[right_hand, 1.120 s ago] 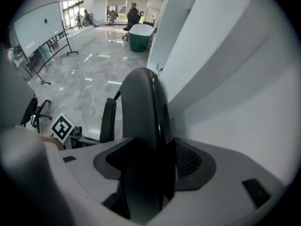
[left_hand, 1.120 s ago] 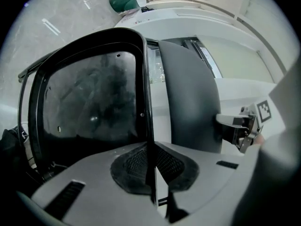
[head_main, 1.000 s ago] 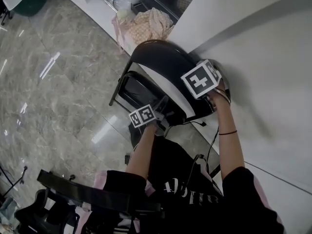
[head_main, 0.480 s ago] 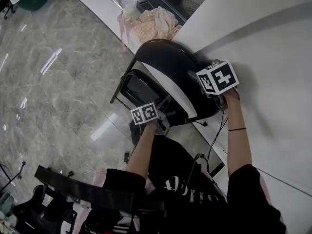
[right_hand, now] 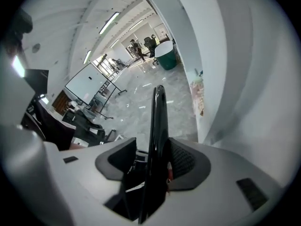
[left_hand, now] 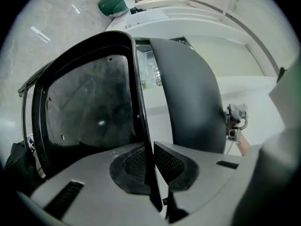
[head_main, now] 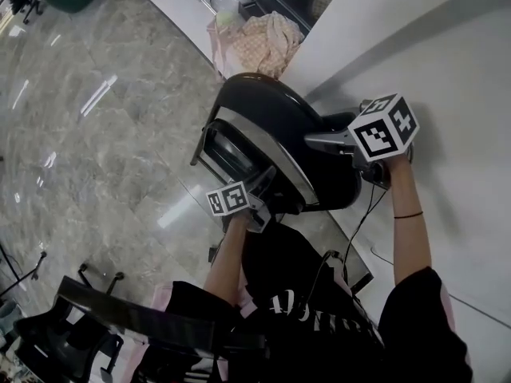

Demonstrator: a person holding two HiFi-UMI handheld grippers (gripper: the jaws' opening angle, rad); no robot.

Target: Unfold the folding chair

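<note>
The black folding chair stands against the white wall, its backrest point(head_main: 279, 122) close to its seat point(head_main: 227, 154). My left gripper point(head_main: 263, 183) is shut on the thin black rim of the seat point(left_hand: 139, 98); in the left gripper view both pads point(left_hand: 134, 161) pinch that rim, and the grey backrest point(left_hand: 188, 88) rises to the right. My right gripper point(head_main: 315, 140) is at the backrest's right side. Its jaws have just been closing, and the glossy backrest edge point(right_hand: 159, 112) stands between them, against one pad point(right_hand: 181, 161), with a gap at the other.
A white wall point(head_main: 447, 62) runs behind the chair. Marble floor point(head_main: 88, 142) lies to the left. A patterned cloth bundle point(head_main: 267, 34) sits beyond the chair by a white table point(head_main: 180, 2). A black office chair point(head_main: 120, 317) is near my legs. A cable point(head_main: 359, 218) hangs by the wall.
My right gripper has swung out to the right from the backrest's top and tipped downward, now straddling its edge. The left gripper, still holding the seat rim, has shifted slightly.
</note>
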